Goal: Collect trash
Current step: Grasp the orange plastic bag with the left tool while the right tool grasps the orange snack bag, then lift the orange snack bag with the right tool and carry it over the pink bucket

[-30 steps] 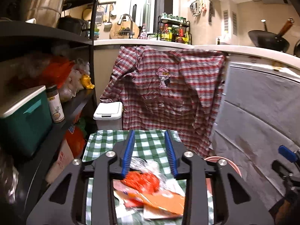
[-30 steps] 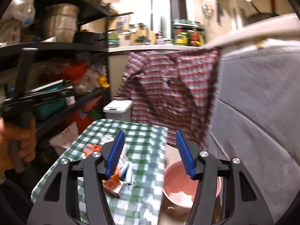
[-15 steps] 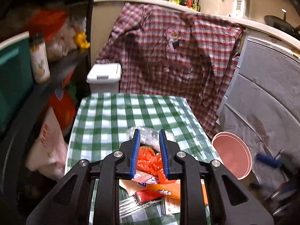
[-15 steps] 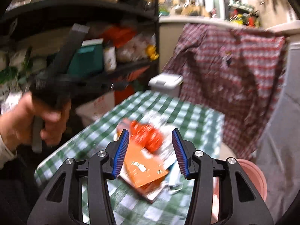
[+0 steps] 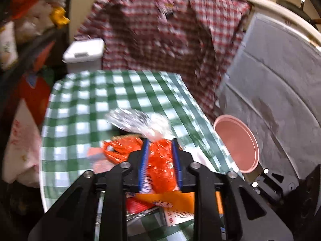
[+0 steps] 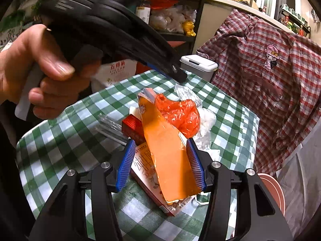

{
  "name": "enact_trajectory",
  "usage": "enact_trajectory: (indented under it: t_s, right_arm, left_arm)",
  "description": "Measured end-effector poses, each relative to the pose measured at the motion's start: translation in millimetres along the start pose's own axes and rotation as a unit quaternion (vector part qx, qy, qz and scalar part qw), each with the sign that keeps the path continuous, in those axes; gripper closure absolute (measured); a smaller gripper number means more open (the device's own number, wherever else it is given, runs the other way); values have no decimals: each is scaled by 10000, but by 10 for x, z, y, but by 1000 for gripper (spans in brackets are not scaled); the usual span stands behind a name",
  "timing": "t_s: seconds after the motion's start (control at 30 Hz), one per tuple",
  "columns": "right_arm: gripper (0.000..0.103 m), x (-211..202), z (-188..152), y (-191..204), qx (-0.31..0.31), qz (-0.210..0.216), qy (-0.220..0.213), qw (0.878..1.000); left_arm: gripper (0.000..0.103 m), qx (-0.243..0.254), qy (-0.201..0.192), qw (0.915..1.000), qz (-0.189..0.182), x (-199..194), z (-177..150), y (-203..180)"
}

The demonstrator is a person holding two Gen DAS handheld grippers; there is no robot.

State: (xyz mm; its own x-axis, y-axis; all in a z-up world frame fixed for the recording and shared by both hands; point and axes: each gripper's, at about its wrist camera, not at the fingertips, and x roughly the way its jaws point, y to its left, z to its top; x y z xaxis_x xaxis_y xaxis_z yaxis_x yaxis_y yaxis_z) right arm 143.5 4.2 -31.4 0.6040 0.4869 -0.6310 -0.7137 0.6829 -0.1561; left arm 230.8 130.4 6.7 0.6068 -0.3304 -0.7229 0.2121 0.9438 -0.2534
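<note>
Pinching the orange plastic bag (image 5: 160,160), the left tongs (image 5: 159,164) sit narrow on the trash pile; the right tongs (image 6: 161,165) stand wide around the orange carton (image 6: 170,156), not clamped. Thin film could tear or slip. Green checked table (image 5: 80,104); pink bin (image 5: 236,144) beside it

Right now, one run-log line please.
left tongs: around orange plastic bag | right tongs: open, straddling orange packet | pink bin: beside table
</note>
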Motion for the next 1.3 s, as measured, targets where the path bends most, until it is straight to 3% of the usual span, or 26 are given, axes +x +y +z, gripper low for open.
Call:
enact_trajectory:
  t_s: [0.03,0.07,0.13,0.27,0.3,0.43,0.7,0.97,1.3]
  right_arm:
    - [51,-1,-12,-12,-8,-34,25,10000]
    - [51,7,-19,-23,-8,-53,34,10000]
    - [55,11,-32,-43,3,-66,52,10000]
    - [73,17,-63,-70,-37,-35,78,10000]
    - [81,20,-73,-74,-54,-19,95,9999]
    - [94,7,-75,-97,-44,64,101,9999]
    - [100,-227,38,-240,252,118,-245,9993]
    - [101,-460,139,-445,791,57,-563,9953]
    - [101,-745,142,-588,1098,-145,-745,9911]
  left_arm:
    - [62,-11,92,9999,-46,73,-9,-9]
    - [60,-18,191,9998,-79,156,-21,-14]
    - [60,5,373,9993,-64,305,-54,-25]
    - [60,116,563,9983,34,456,-98,-47]
    - [62,156,588,9981,67,476,-107,-60]
    - [81,142,558,9982,147,426,-87,-30]
    - [85,-276,-276,9986,360,-43,96,51]
    - [85,-909,-1284,9828,967,-606,189,160]
    - [85,-1105,-1785,9691,1295,-890,143,59]
